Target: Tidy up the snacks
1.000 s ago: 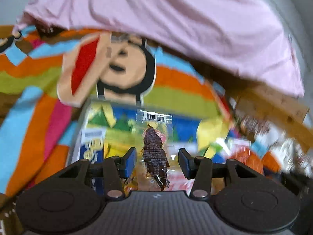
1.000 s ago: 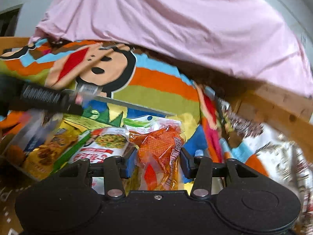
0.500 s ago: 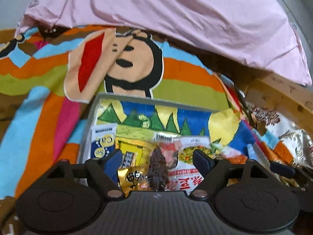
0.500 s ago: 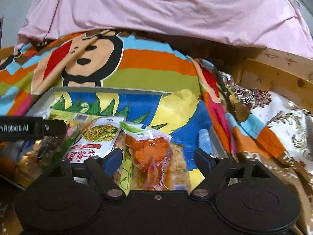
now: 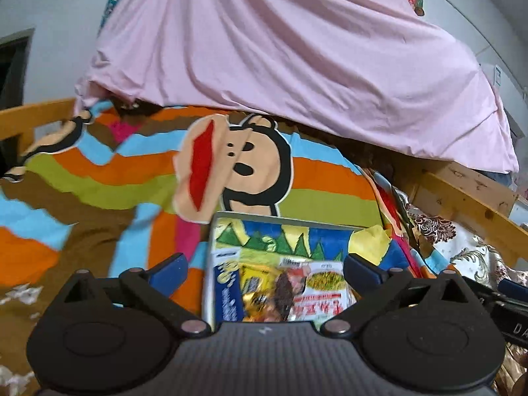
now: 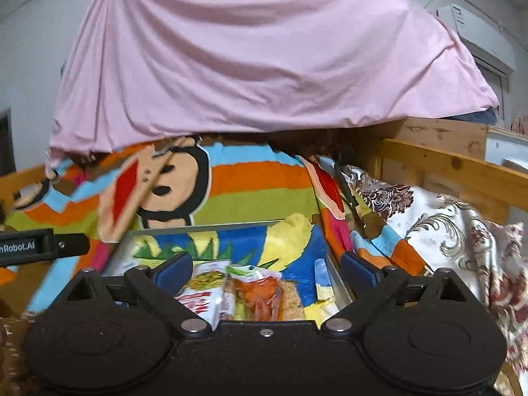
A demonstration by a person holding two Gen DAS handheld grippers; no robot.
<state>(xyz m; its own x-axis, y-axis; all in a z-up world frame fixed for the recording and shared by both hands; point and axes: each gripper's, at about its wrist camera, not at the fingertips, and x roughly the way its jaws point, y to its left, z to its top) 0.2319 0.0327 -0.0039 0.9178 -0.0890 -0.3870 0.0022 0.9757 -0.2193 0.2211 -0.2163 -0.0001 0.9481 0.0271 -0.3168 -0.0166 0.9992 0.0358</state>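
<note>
Both grippers hang just above the near end of the tray point(image 5: 211, 237), a shallow metal one with a cartoon landscape printed on its floor, lying on the striped monkey blanket point(image 5: 109, 171). The left gripper point(image 5: 265, 269) has its jaws spread wide and grasps nothing; the right gripper point(image 6: 265, 269) is likewise released and empty. The snacks lie side by side across the near part of the tray, most likely so that each packet shows its face and the far half stays free for more. From the left view the row reads, left to right: a blue packet point(image 5: 226, 292) against the left wall, a yellow packet point(image 5: 252, 288), a dark brown snack point(image 5: 284, 292) in clear wrap, and a white-and-red packet point(image 5: 325, 292) with a picture of food on it. The right view misses the blue and yellow ones behind its own body but shows what the left cannot: an orange snack point(image 6: 259, 297) just right of the white-and-red packet, a pale crumbly item point(image 6: 292, 302) beside that, and the tray's right wall. The left view catches part of the right gripper at its right edge; the right view shows the left one's arm at its left edge. A pink sheet point(image 6: 257, 52) hangs beyond the blanket.
</note>
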